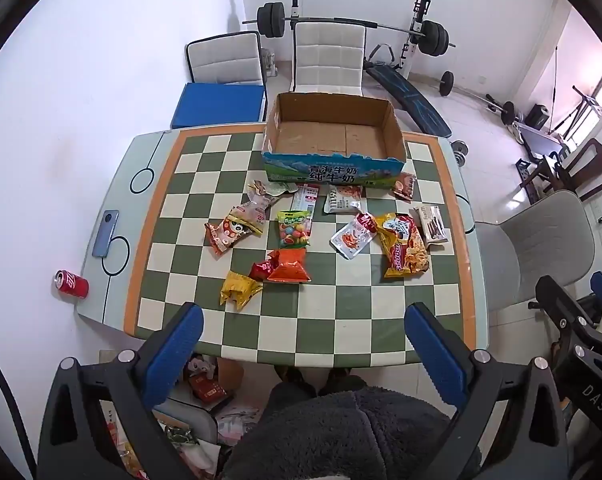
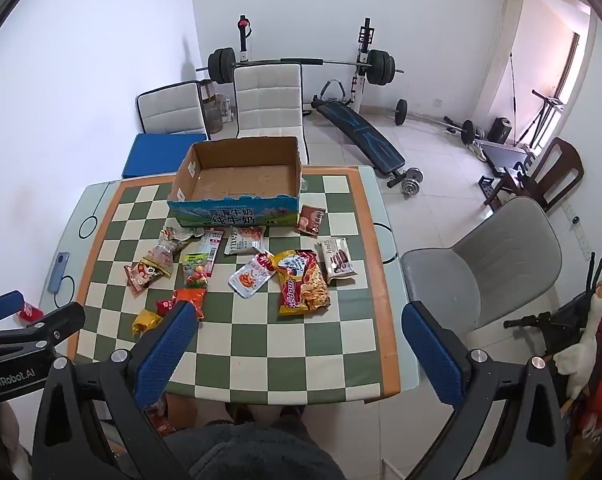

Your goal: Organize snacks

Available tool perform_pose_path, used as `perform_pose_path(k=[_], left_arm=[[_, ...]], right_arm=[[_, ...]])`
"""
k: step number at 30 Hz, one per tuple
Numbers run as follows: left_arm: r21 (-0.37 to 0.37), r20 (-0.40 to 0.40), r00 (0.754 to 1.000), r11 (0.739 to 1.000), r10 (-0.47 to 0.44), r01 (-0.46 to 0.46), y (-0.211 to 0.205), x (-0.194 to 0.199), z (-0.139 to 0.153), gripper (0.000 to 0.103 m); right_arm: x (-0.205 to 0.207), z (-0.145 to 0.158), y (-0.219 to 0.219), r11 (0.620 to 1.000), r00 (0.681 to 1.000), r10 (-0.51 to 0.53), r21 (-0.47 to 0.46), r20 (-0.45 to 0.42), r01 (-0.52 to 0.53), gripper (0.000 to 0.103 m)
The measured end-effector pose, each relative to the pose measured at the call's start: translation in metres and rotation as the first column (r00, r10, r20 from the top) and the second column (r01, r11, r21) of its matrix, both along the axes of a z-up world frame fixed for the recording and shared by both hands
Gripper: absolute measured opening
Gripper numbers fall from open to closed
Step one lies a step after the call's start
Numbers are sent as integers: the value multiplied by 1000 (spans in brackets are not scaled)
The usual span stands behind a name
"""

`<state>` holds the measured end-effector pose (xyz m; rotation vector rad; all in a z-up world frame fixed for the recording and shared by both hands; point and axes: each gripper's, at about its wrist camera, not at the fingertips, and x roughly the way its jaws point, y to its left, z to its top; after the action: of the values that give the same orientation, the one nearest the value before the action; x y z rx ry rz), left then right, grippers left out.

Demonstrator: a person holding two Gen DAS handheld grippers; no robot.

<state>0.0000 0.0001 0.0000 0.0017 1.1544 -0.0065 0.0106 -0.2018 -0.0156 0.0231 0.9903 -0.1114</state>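
Observation:
An empty cardboard box stands at the far side of the checkered table. Several snack packets lie loose in front of it: a noodle pack, an orange bag, a yellow packet, a candy bag and a biscuit pack. My left gripper is open and empty, held above the table's near edge. My right gripper is open and empty beside it, to the right.
A phone lies on the table's left edge. A red can lies on the floor to the left. A grey chair stands right of the table, white chairs behind. Weights and a bench fill the back.

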Motion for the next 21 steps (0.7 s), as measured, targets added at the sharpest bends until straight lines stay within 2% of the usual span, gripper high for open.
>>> perform_pose_path(k=[21], left_arm=[[1, -32, 999, 1000, -11, 11, -7, -8, -9, 103]], right_arm=[[-5, -10, -3, 1000, 998, -6, 21, -58, 8, 103]])
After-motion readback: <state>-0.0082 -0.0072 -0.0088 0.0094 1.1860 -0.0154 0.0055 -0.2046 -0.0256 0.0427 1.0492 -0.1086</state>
